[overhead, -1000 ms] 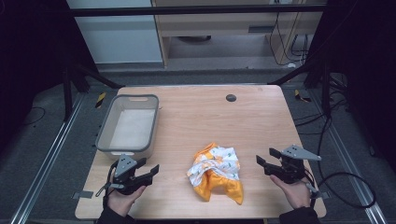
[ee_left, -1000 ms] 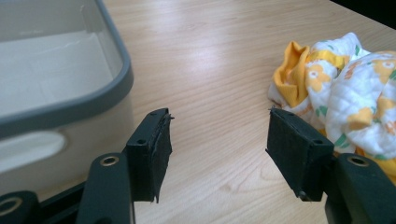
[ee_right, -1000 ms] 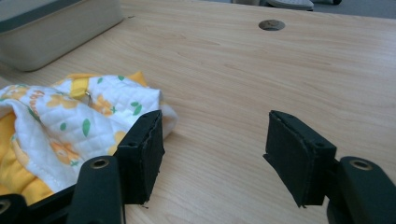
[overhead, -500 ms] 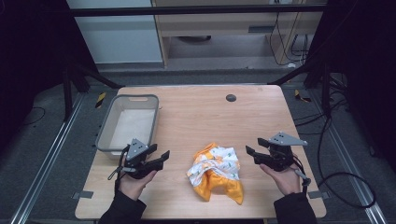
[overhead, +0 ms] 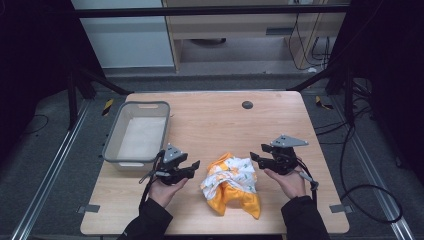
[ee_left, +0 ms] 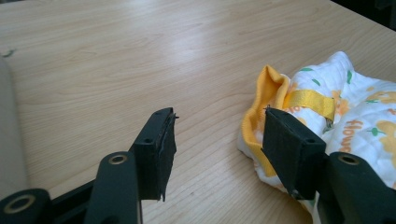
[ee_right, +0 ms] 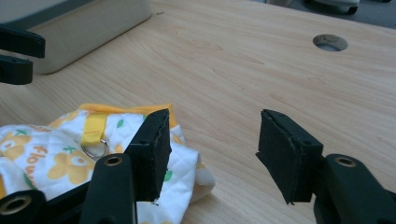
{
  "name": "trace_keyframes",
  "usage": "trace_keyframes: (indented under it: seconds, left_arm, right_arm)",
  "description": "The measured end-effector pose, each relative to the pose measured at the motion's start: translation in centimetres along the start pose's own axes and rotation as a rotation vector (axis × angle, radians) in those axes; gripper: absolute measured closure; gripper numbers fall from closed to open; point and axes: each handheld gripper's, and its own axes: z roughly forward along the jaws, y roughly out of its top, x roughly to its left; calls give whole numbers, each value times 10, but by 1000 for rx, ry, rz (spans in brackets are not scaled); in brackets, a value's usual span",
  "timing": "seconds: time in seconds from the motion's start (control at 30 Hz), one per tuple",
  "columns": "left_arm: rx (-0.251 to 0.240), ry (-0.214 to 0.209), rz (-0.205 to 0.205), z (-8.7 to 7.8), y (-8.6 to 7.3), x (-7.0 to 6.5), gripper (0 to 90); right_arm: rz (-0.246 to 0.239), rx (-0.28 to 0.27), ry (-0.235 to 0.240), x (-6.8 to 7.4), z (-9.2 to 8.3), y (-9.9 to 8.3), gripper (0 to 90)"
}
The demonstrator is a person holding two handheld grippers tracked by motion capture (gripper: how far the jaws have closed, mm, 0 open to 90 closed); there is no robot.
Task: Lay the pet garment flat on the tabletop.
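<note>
**Q:** High view first, what's on there?

**A:** Wooden table point(overhead: 215, 120) with a crumpled cloth point(overhead: 231, 182), white with an orange flower print and orange lining, sitting near the front edge. Grey bin point(overhead: 136, 132) at the left side, looks bare inside. Round cable hole point(overhead: 247, 104) toward the far edge. Left gripper point(overhead: 192, 166) just left of the cloth, right gripper point(overhead: 255, 157) just right of it, each held in a hand coming in from the bottom. Both spread wide, holding nothing.

**Q:** And the left gripper view?

**A:** Looks along two black jaws, wide apart, bare wood between them. Cloth point(ee_left: 345, 116) off to the right, with its orange rim and a yellow strap loop point(ee_left: 310, 100) peeking up behind the right-hand jaw. Hard to say whether that jaw touches the fabric or just sits in front of it. Bit of the bin wall point(ee_left: 9, 135) at the left edge.

**Q:** Right gripper view?

**A:** Same deal, jaws wide, gripping nothing. Cloth point(ee_right: 51, 156) at lower left, partly behind the left-hand jaw, yellow strap with a small metal ring point(ee_right: 95, 150) showing. Bin point(ee_right: 88, 25) at top left, cable hole point(ee_right: 330, 42) at top right, and the tips of the other gripper point(ee_right: 18, 56) poking in at the left edge.
</note>
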Motion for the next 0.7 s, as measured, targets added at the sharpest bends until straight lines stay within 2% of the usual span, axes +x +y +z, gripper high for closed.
trace_keyframes:
  seconds: [0.3, 0.43, 0.57, 0.6, 0.7]
  left_arm:
    - [37, -26, 21, 23, 1, -10, 428]
    - [61, -41, 27, 32, -1, -15, 429]
    - [77, -54, 33, 40, -3, -19, 432]
    - [80, -60, 29, 42, -4, -19, 437]
    - [88, -65, 32, 44, -5, -20, 439]
  right_arm:
    - [8, 51, 20, 2, 20, -8, 438]
    - [8, 82, 48, 3, 29, -11, 443]
    - [-10, 103, 70, 6, 33, -13, 468]
    - [-29, 110, 84, 8, 35, -15, 493]
    - [-35, 128, 92, 10, 37, -17, 528]
